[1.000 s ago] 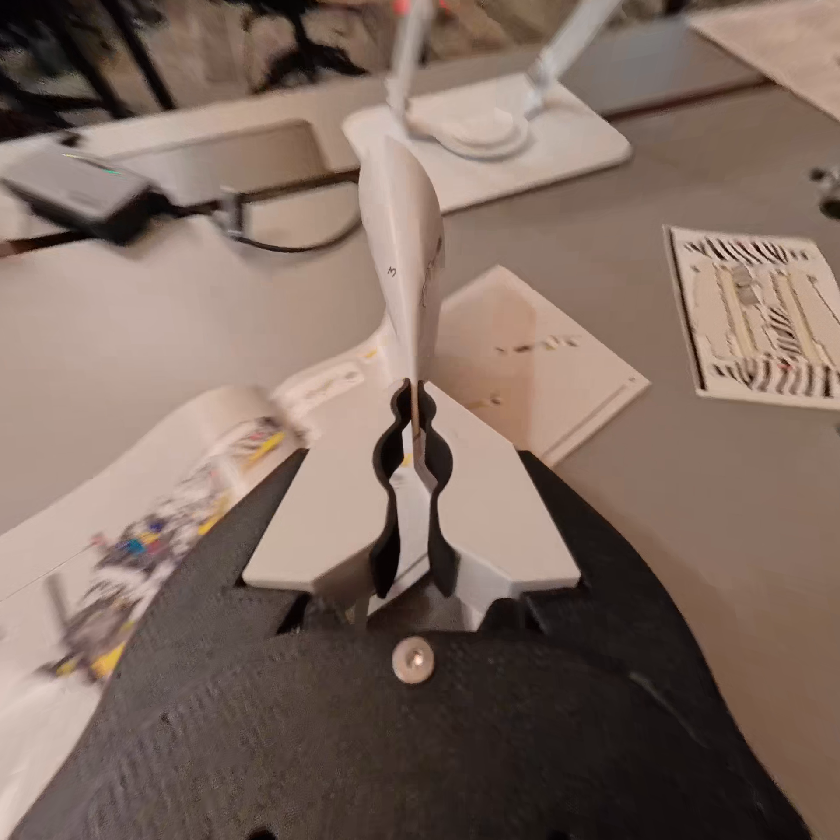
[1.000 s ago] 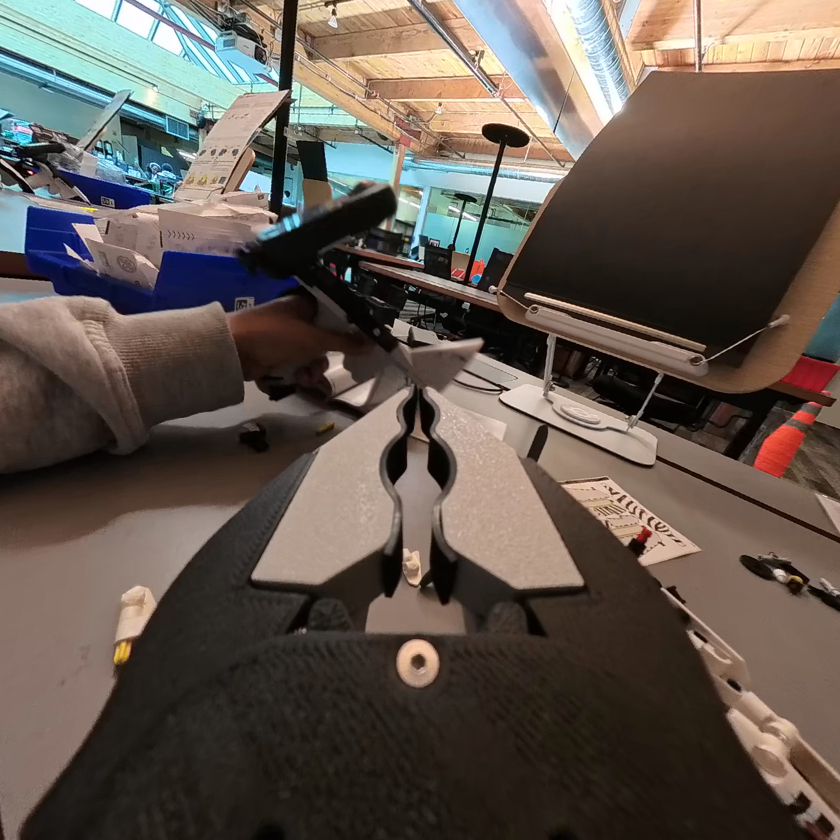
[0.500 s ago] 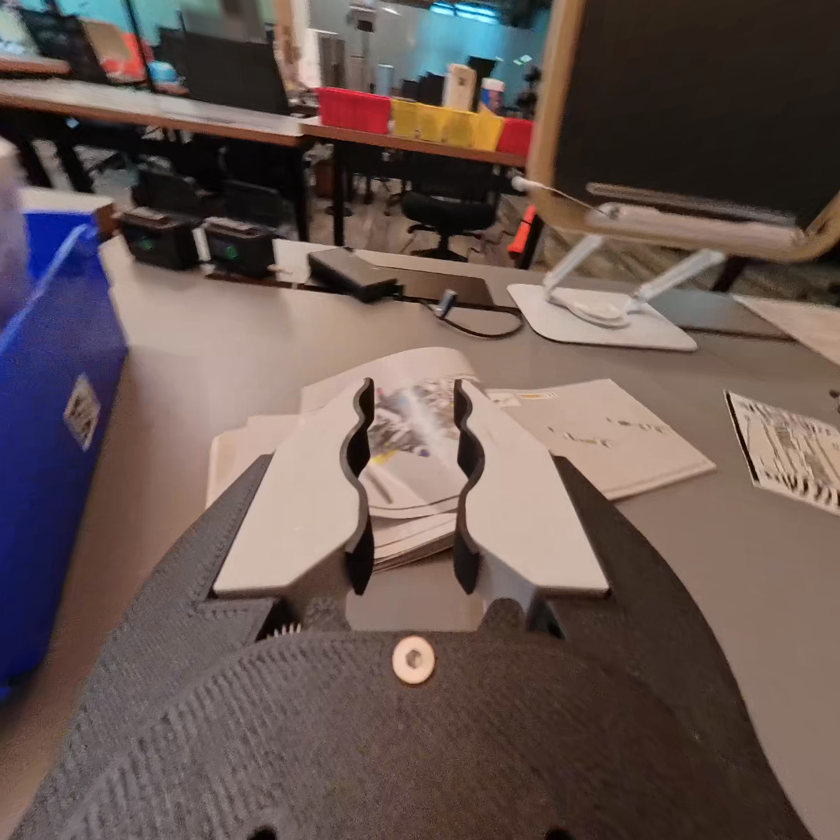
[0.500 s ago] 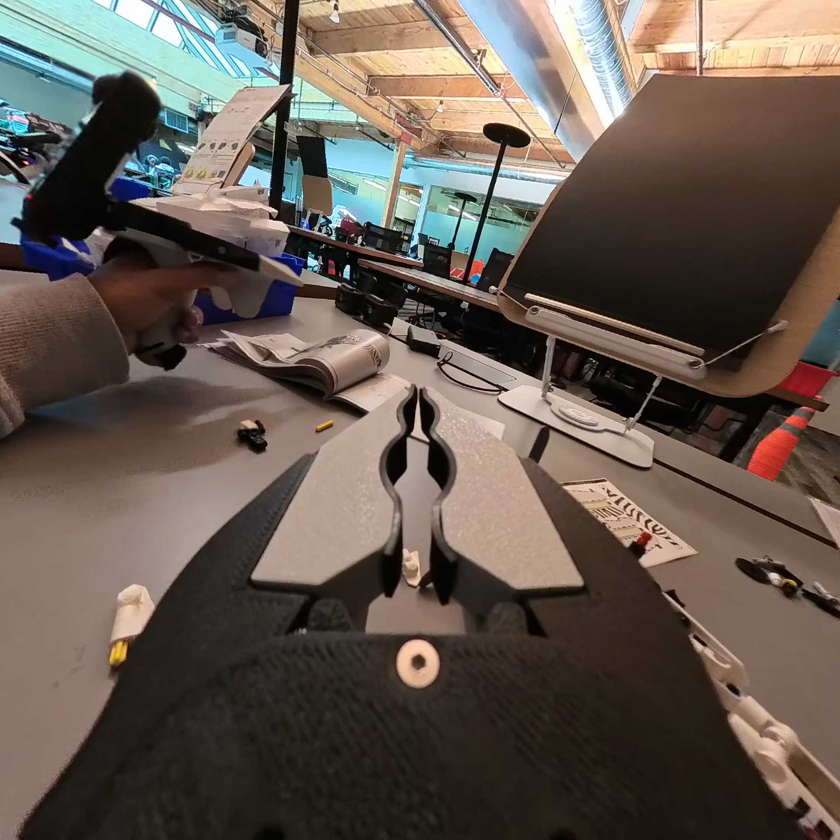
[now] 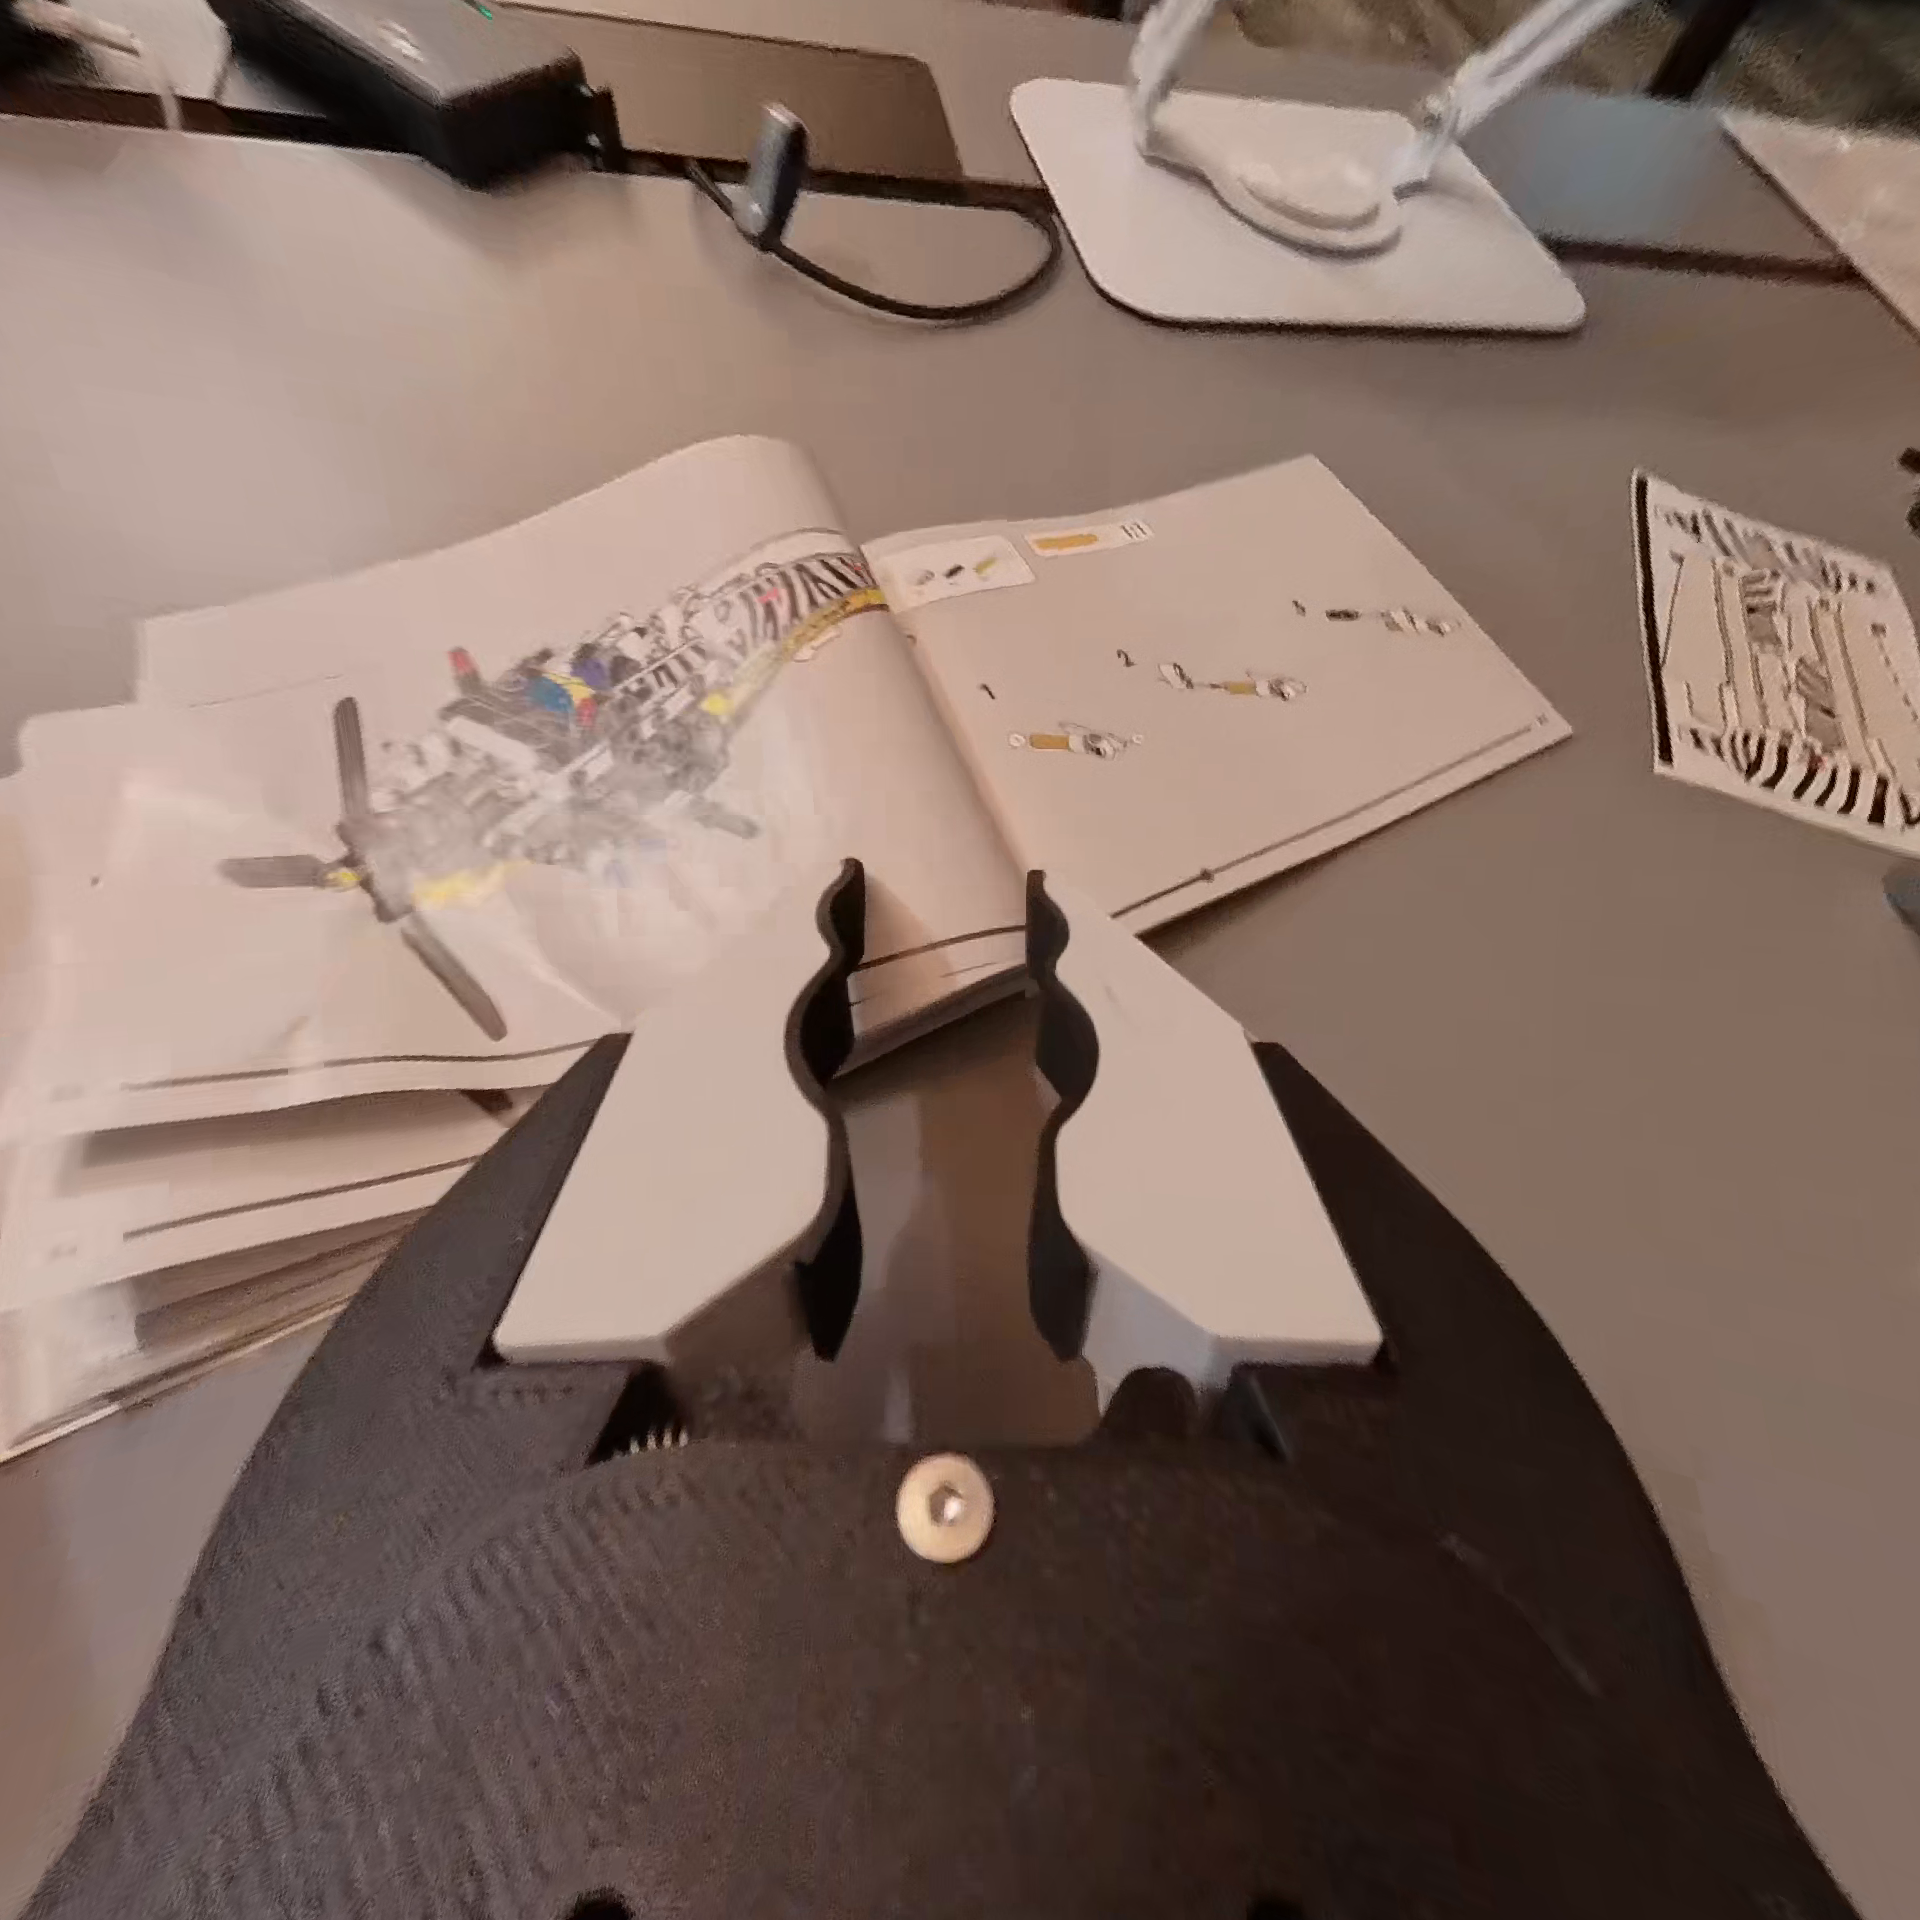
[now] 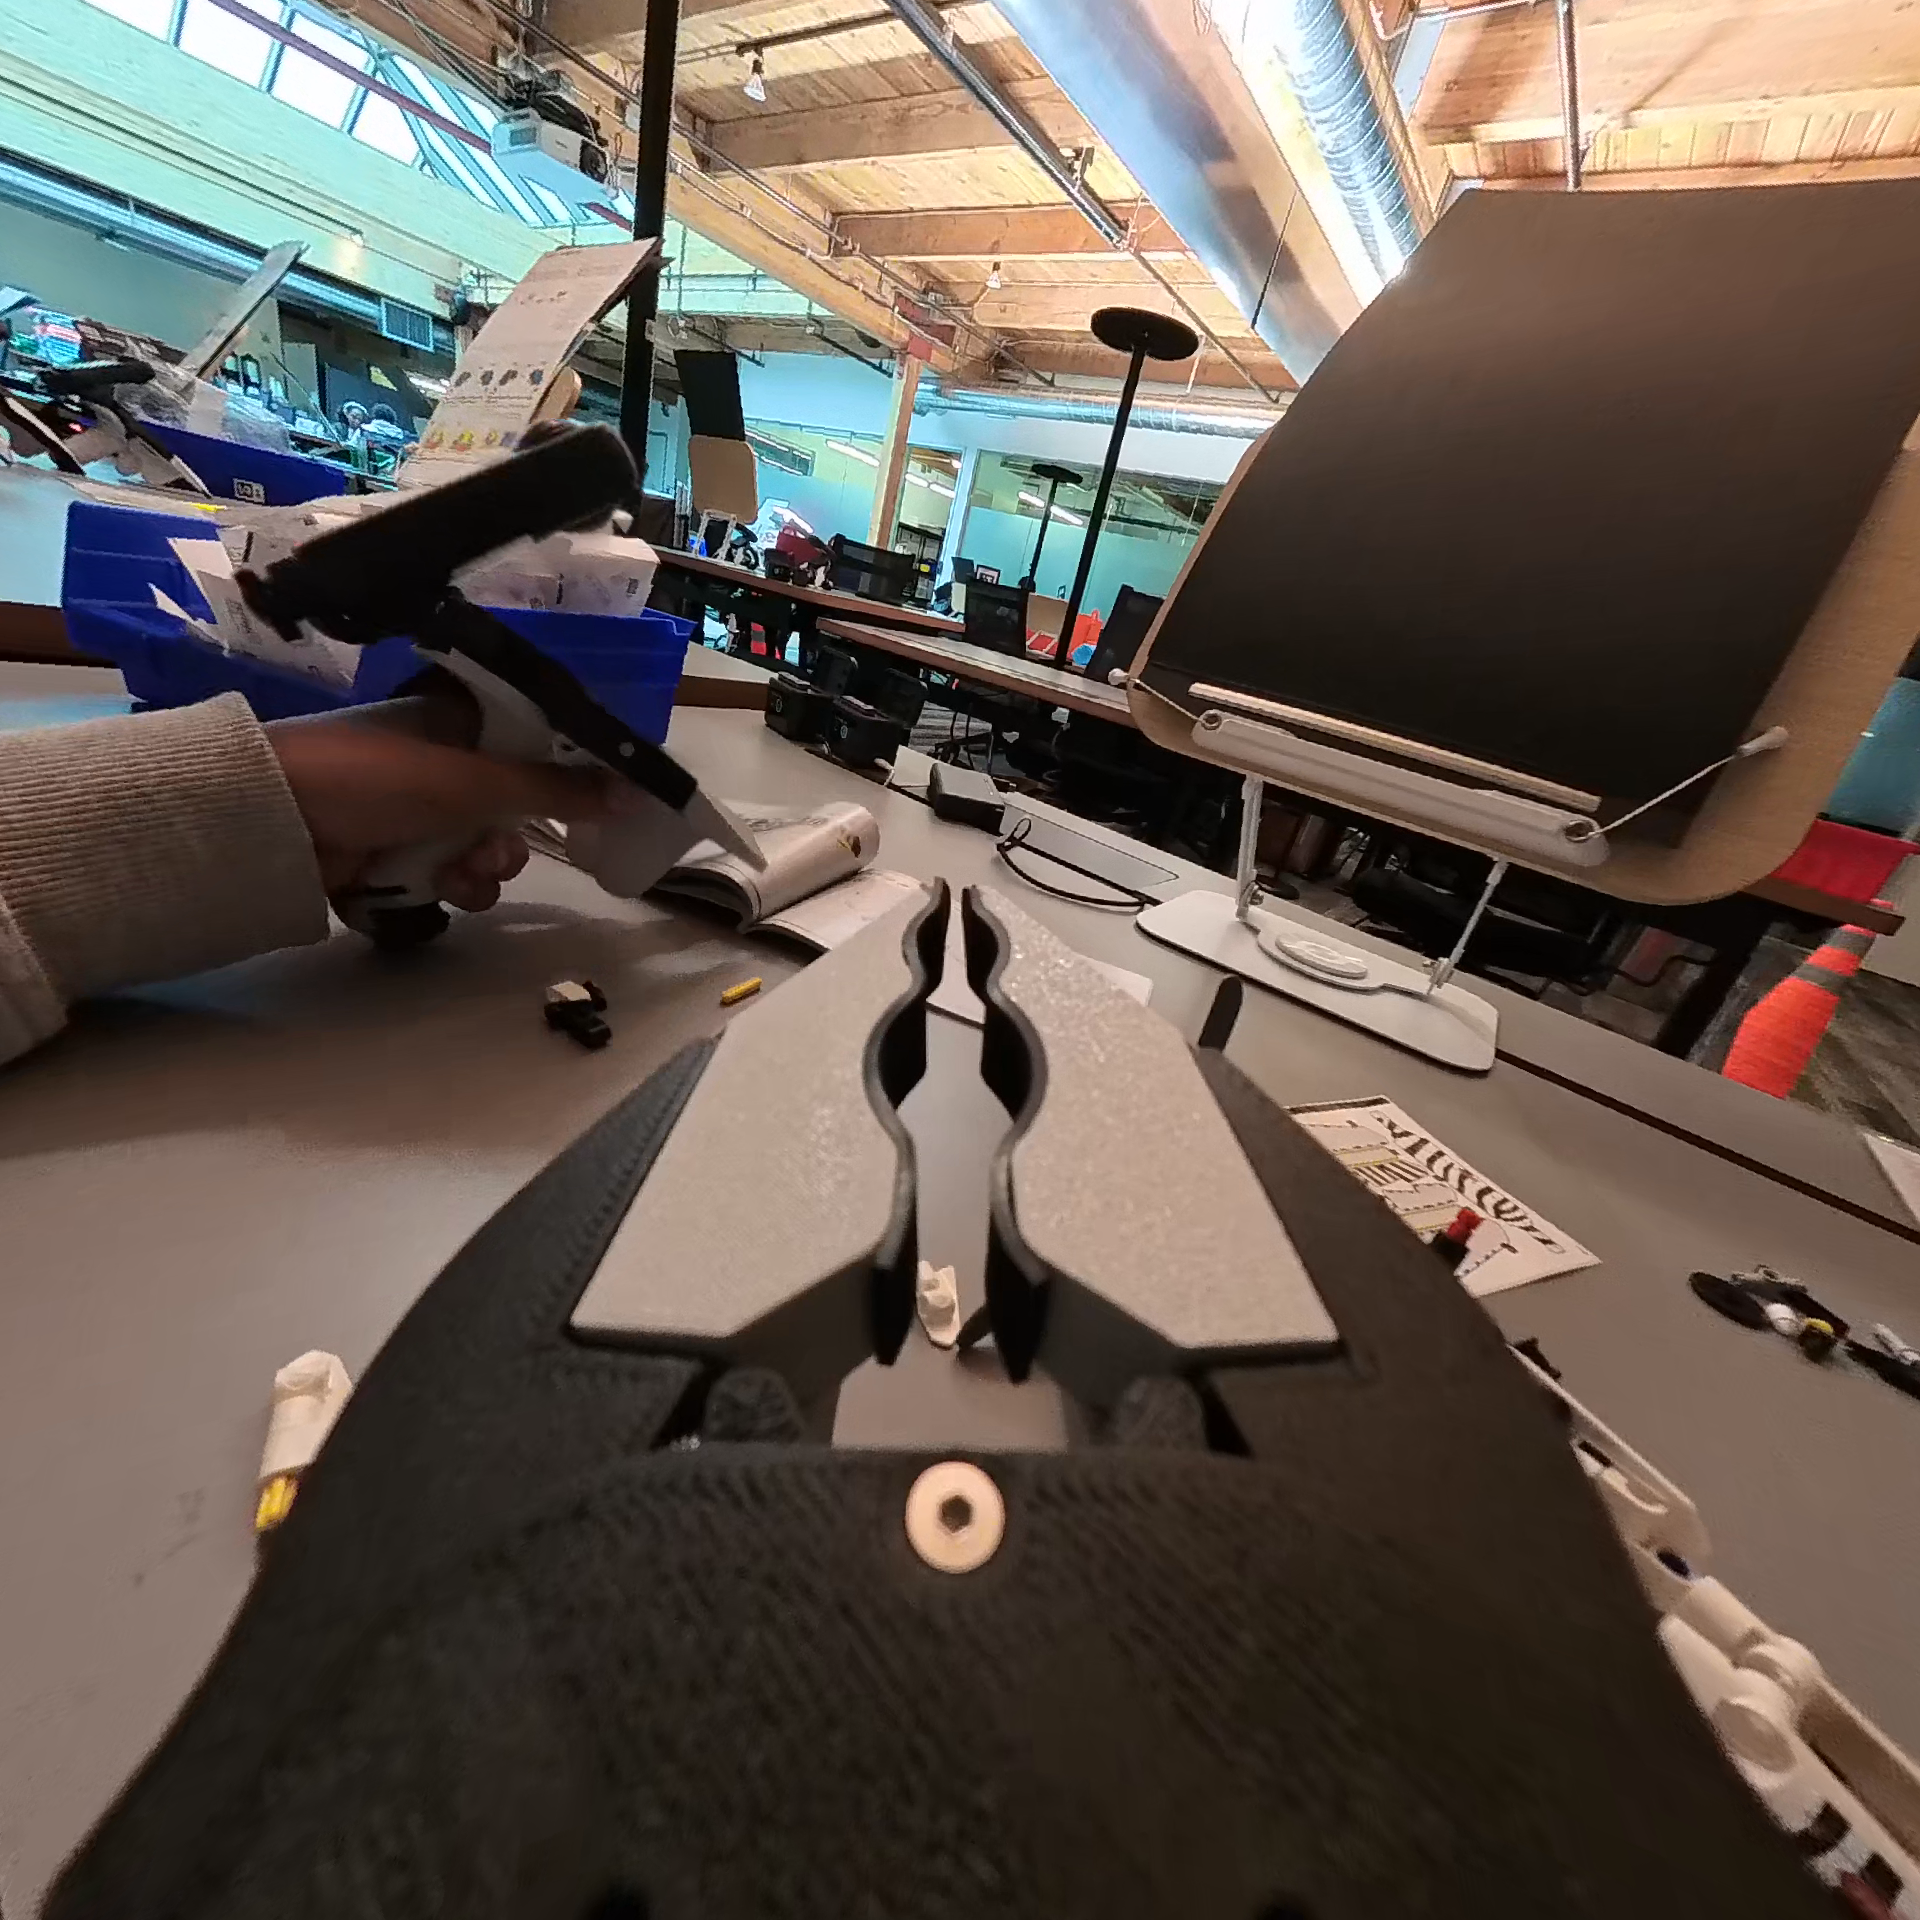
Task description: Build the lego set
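Note:
The open instruction booklet [image 5: 727, 727] lies flat on the grey table. My left gripper [image 5: 945, 894] is open and empty, just above the booklet's near edge. In the right wrist view a hand holds the left gripper [image 6: 727, 831] tilted down over the booklet [image 6: 810, 862]. My right gripper [image 6: 956, 894] is shut with nothing between its tips, low over the table. A small white piece [image 6: 935, 1314] shows through the gap near the finger bases. A white piece with a yellow end [image 6: 296, 1423] lies left of it. A white lego assembly [image 6: 1714, 1662] lies at the lower right.
A sticker sheet [image 5: 1777, 675] lies to the right of the booklet and also shows in the right wrist view [image 6: 1455, 1195]. A book stand base [image 5: 1299, 208], a power adapter [image 5: 395, 52] and a blue bin [image 6: 582, 655] stand behind. A black piece [image 6: 577, 1008] and a yellow pin [image 6: 740, 989] lie loose. There is about 25 centimetres between the tips of the two grippers.
My left gripper let go of the booklet page it pinched, opened, rose, then tipped down over the booklet, which now lies open flat. The right gripper has not moved.

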Tool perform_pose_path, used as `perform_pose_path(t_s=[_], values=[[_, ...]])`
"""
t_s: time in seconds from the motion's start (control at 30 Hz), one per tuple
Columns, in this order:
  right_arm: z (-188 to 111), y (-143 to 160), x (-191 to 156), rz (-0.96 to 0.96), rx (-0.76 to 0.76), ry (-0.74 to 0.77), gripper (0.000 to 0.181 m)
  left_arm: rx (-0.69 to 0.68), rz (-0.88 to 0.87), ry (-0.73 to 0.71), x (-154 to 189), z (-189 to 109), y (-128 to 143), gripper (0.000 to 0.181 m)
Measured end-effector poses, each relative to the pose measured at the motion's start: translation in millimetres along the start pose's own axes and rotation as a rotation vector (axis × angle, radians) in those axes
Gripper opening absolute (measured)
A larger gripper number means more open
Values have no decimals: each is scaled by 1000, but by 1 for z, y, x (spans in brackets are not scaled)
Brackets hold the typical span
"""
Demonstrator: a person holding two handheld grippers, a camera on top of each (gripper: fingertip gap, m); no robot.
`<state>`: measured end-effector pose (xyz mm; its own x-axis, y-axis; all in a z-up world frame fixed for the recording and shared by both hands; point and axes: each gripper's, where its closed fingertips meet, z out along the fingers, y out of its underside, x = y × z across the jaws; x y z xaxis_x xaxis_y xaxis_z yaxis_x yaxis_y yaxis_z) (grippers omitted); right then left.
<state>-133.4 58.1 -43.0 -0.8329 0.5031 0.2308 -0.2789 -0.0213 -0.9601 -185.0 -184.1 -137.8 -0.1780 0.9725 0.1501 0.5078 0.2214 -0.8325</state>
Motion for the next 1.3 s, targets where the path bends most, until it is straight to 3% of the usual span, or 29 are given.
perform_pose_path(t_s=[0.23,0.33,0.43,0.53,0.63,0.7,0.8,1.03,1.3], values=[[-9,-8,26,192,72,39,0,197,55,92,19,-20,-26,31],[-12,-9,37,281,98,50,0,267,94,38,11,-36,-40,27],[-13,-10,38,328,110,36,0,283,50,88,9,-49,-43,27],[-12,-9,37,334,104,30,0,211,34,223,36,-54,-24,30],[-10,-9,35,341,101,13,2,108,46,457,114,-56,2,32],[-9,-9,34,347,101,1,6,-37,91,604,172,-53,30,39],[-12,-11,35,358,120,-4,8,-169,195,672,222,-44,58,47],[-18,-18,32,332,170,-13,10,-315,354,583,231,-19,84,33],[-19,-20,28,310,183,-20,10,-342,264,654,224,-32,92,7]])
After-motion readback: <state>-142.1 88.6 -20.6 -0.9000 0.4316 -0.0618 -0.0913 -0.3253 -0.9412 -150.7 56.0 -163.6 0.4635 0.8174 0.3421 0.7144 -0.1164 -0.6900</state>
